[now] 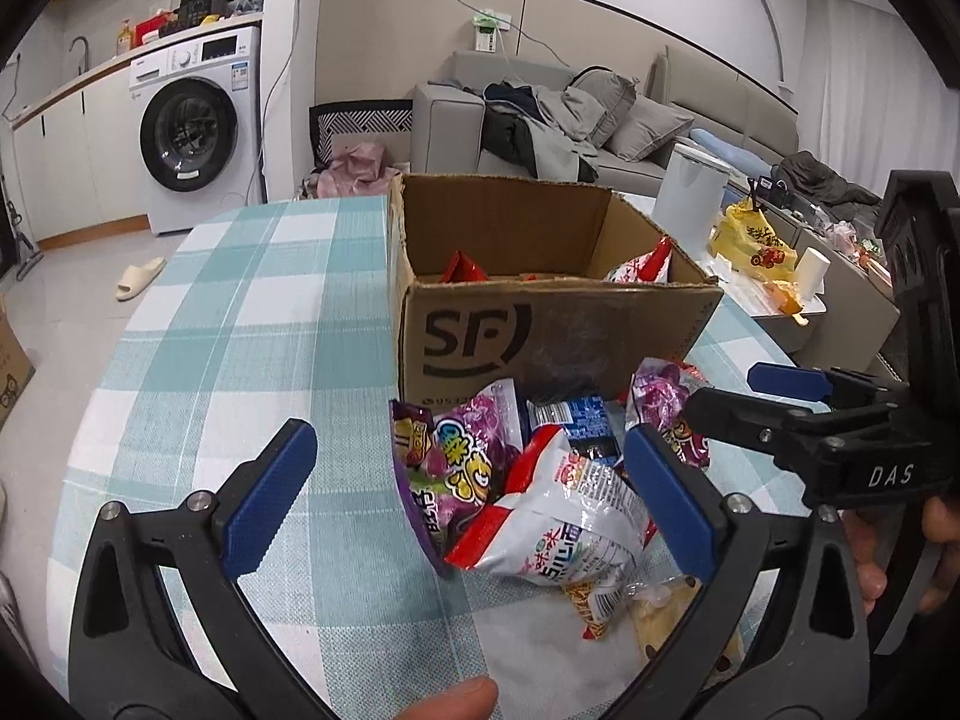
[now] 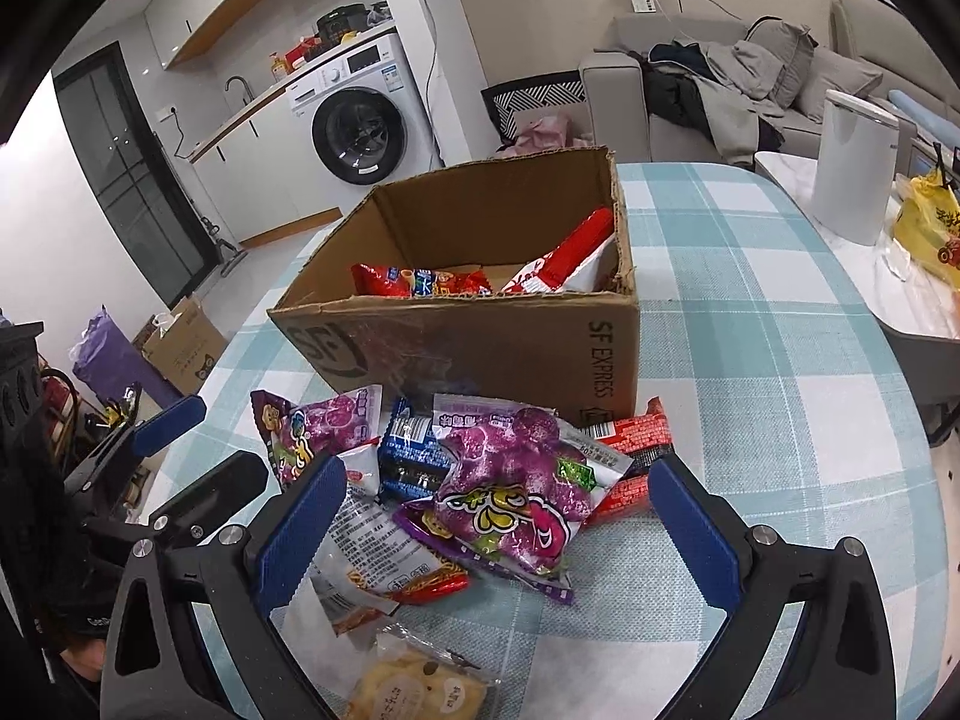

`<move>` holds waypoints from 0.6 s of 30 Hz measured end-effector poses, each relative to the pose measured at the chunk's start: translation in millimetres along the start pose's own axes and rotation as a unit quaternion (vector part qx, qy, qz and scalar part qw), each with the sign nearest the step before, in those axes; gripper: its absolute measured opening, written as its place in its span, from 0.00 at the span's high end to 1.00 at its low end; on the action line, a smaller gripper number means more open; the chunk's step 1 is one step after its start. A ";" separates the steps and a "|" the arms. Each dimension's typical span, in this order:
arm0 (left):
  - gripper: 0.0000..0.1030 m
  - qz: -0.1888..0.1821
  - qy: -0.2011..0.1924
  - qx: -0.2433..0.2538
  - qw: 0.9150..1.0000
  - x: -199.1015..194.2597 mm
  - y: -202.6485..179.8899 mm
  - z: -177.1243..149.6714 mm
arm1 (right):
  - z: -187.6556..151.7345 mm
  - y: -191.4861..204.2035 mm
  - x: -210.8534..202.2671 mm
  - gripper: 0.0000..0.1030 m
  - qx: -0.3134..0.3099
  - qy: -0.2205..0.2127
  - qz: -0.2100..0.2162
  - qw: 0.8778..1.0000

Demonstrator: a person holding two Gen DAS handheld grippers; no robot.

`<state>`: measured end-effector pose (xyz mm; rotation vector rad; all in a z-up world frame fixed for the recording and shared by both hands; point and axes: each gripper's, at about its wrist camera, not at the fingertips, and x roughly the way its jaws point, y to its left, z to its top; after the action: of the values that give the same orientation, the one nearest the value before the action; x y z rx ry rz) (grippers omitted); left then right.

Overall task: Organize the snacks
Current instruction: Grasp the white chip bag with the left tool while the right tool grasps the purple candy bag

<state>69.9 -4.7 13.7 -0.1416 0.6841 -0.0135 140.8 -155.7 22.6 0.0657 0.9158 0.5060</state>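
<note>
Peering into the cardboard box [image 2: 480, 324] from the right wrist view, only the tops of a red packet [image 2: 420, 281] and a red-and-white bag [image 2: 564, 258] show; whatever else is inside sits below the front wall. In the left wrist view even less of the contents clears the rim. The lowest snacks in the pile are cut off by the picture edge: a clear bag of yellow cookies [image 2: 414, 690] runs out of frame, and the print on most wrappers is too small to read.

The snack pile lies on the checked bench [image 2: 780, 360], right against the front of the box. The left tongs [image 1: 462, 501] hang with their blue pads wide apart, straddling a white-and-red bag [image 1: 564, 534] and a purple candy bag [image 1: 462, 456] without touching either that I can see. The right tongs [image 2: 498, 540] are likewise spread open, with a big purple grape-candy bag [image 2: 516, 492] between the pads and nothing gripped. A dark blue packet [image 2: 414, 456] and a red wrapper [image 2: 636, 450] lie just behind it, nearer the box. The wrappers are glossy and crinkled, overlapping one another loosely.
</note>
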 end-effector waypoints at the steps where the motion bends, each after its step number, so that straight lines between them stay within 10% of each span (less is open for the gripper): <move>1: 0.01 0.001 0.003 -0.002 1.000 1.0 -0.2 -1.9 | -0.4 0.1 0.9 0.01 -0.001 0.002 -0.001 1.000; 18: 0.01 0.002 0.033 0.023 0.999 23.2 -16.4 -8.5 | -6.9 -13.9 22.3 0.01 -0.004 0.038 0.012 0.999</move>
<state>83.1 -23.4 -5.1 -0.0955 0.7499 -0.0308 152.0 -159.0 -1.9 0.0513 0.9887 0.5380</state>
